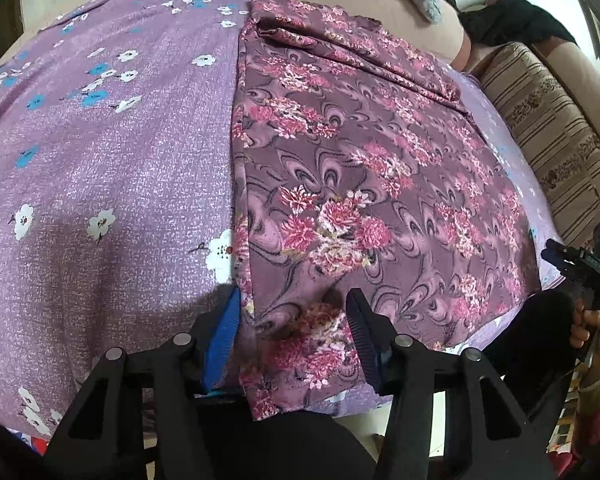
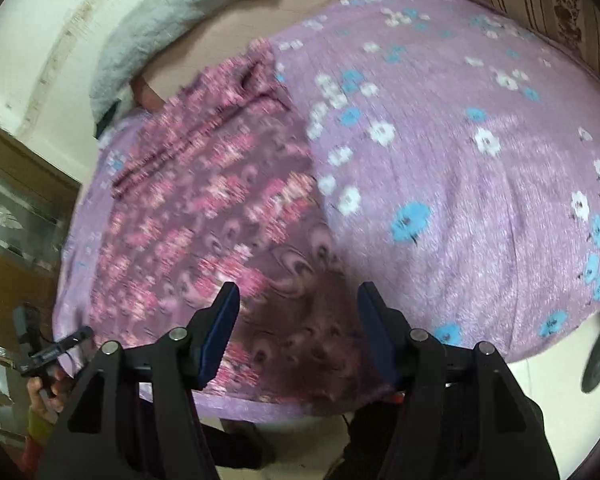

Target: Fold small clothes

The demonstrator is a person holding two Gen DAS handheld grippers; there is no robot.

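Observation:
A maroon floral garment [image 1: 360, 184] lies flat on a lilac flowered bedsheet [image 1: 100, 152], folded lengthwise with a straight edge on its left. My left gripper [image 1: 294, 304] is open, its jaws over the garment's near left corner. In the right wrist view, which is blurred by motion, the same garment [image 2: 204, 208] lies on the sheet [image 2: 460, 160]. My right gripper [image 2: 298, 300] is open and empty above the garment's near edge. The other hand-held gripper [image 1: 580, 264] shows at the right edge of the left wrist view.
A striped sofa cushion [image 1: 548, 128] borders the bed on the right. A grey pillow [image 2: 172, 20] and a dark cloth [image 1: 512, 20] lie at the far end. A wooden cabinet [image 2: 16, 216] stands to the left in the right wrist view.

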